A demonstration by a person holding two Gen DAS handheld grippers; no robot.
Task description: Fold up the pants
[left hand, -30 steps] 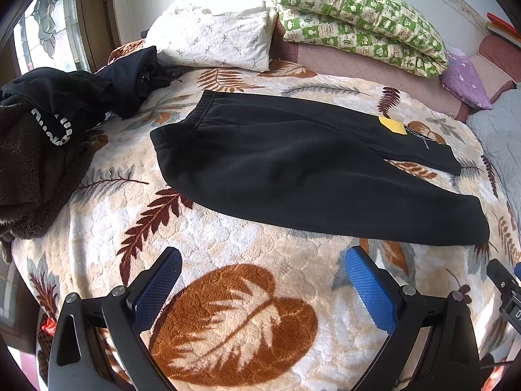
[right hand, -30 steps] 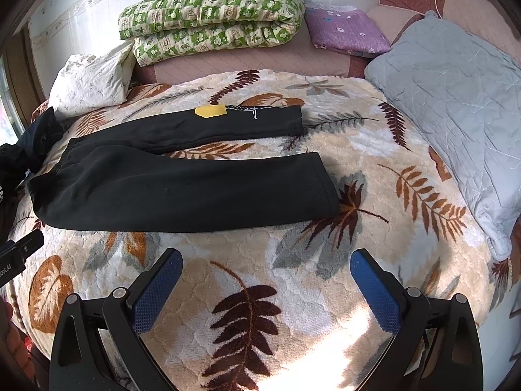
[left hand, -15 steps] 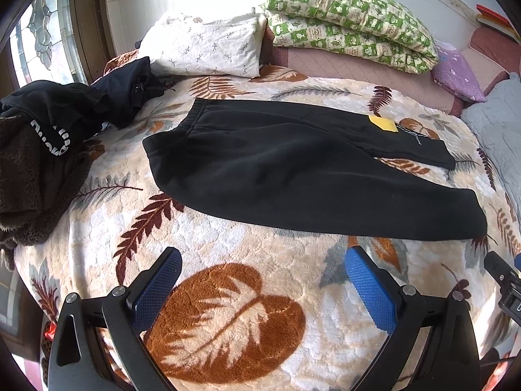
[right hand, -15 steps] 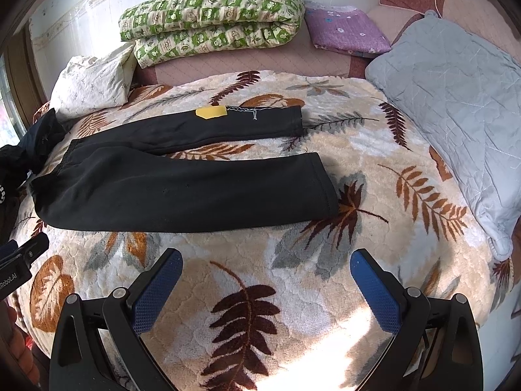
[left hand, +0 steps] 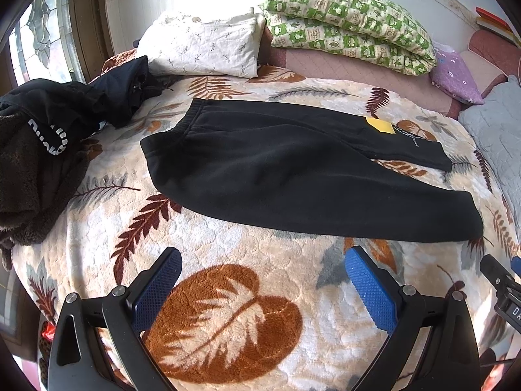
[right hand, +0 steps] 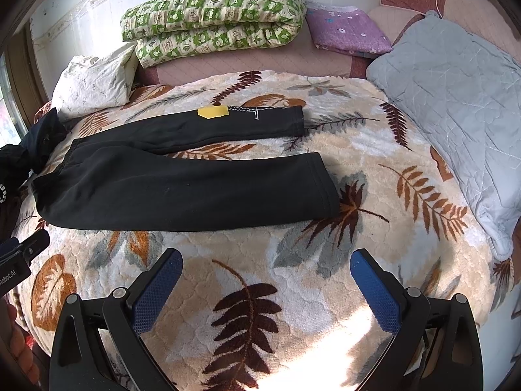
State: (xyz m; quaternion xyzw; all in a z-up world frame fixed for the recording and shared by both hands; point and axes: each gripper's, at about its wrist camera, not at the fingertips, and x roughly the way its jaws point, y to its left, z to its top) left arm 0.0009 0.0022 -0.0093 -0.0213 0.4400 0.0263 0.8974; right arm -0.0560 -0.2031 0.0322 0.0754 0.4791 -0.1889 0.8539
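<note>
Black pants [left hand: 293,176] [right hand: 182,185] lie flat on the leaf-patterned blanket, waistband to the left, both legs stretched right and spread apart at the cuffs. A yellow tag [left hand: 379,124] [right hand: 213,111] sits on the far leg. My left gripper [left hand: 262,270] hovers open over the blanket, short of the near leg's lower edge. My right gripper [right hand: 265,270] is open too, nearer the cuff end, with nothing between its blue pads. Each gripper's body shows at the edge of the other view.
A heap of dark clothes [left hand: 49,130] lies at the left edge of the bed. A white pillow [left hand: 202,49], a green checked quilt [left hand: 345,26], a purple cushion [right hand: 348,29] and a grey quilted pillow [right hand: 456,97] line the back and right.
The left gripper has drifted and tilted slightly, so the pants sit a bit lower and more central in its view. The right view is nearly unchanged. Both grippers stay open.
</note>
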